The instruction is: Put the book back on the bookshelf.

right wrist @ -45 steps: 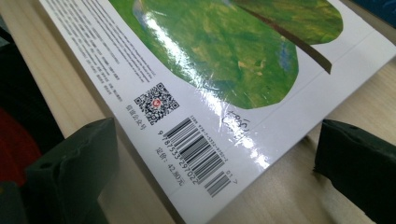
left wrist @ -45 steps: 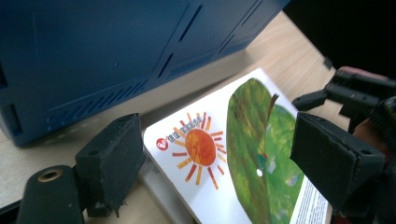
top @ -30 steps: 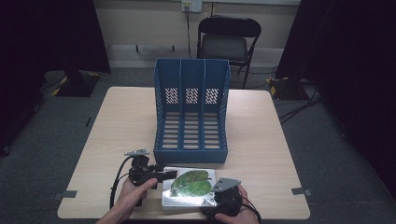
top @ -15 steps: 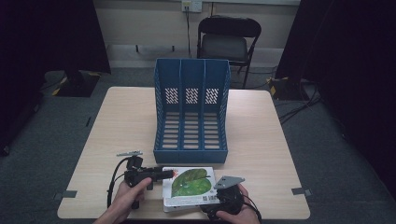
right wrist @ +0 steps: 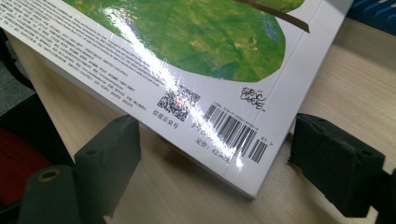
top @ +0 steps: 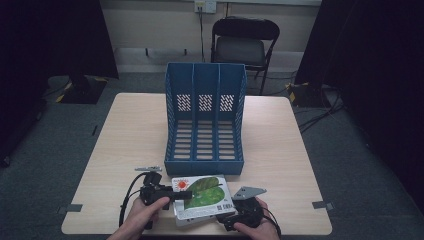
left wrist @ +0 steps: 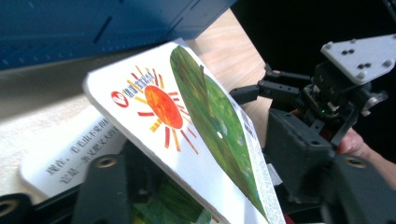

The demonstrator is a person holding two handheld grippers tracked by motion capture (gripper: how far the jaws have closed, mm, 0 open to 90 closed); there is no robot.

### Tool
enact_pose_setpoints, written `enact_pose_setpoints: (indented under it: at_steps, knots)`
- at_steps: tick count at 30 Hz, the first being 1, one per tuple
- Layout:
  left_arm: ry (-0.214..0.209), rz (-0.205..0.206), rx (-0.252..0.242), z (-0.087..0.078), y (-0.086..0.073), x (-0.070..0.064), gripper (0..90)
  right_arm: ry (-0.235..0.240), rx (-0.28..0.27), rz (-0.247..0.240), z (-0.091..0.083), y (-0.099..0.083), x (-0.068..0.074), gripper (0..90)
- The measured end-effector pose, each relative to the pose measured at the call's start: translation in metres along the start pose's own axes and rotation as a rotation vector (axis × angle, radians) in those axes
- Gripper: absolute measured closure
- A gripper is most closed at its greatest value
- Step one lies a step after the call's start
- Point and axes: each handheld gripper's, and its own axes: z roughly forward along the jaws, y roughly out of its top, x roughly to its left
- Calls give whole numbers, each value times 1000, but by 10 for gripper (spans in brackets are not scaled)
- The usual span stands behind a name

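Observation:
A white book with a green leaf and an orange sun on its cover lies near the table's front edge, on top of a second book. My left gripper is at its left edge. In the left gripper view the top book slants up between the widely spread jaws of that gripper, lifted off the one beneath. My right gripper is at the near right corner. In its own view the right gripper is open around the barcode corner of the book.
A blue three-slot file holder stands just behind the books in the middle of the table. Bare wood lies on both sides of it. A black folding chair stands beyond the far edge.
My left gripper has shifted slightly in over the book's left edge, and the right hand has drawn a little nearer the front edge. The books have barely moved.

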Motion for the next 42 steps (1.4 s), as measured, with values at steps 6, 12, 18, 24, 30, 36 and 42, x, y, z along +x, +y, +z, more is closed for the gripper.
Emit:
enact_pose_setpoints:
  at_steps: [6, 12, 18, 24, 30, 36, 42]
  knots:
    - [20, -22, 50, 7, 1, 4, 487, 22, 4, -34, 3, 1, 7, 212]
    - [34, -19, 89, 10, 2, 6, 519, 55, 13, -79, 8, 5, 13, 205]
    - [5, -17, 93, 9, 4, 9, 588, 70, 20, -104, 11, 7, 16, 215]
    - [-18, -22, 107, 8, 5, 8, 716, 110, 13, -95, 9, 9, 13, 208]
    - [-5, 56, 99, 6, 4, 2, 723, 128, -31, -82, 3, 12, 10, 190]
    - [15, 200, 98, 5, 6, -11, 723, 118, -57, -65, -2, 13, 3, 242]
    - [27, 290, 83, 4, 4, -22, 725, 99, -69, -54, -3, 14, 0, 226]
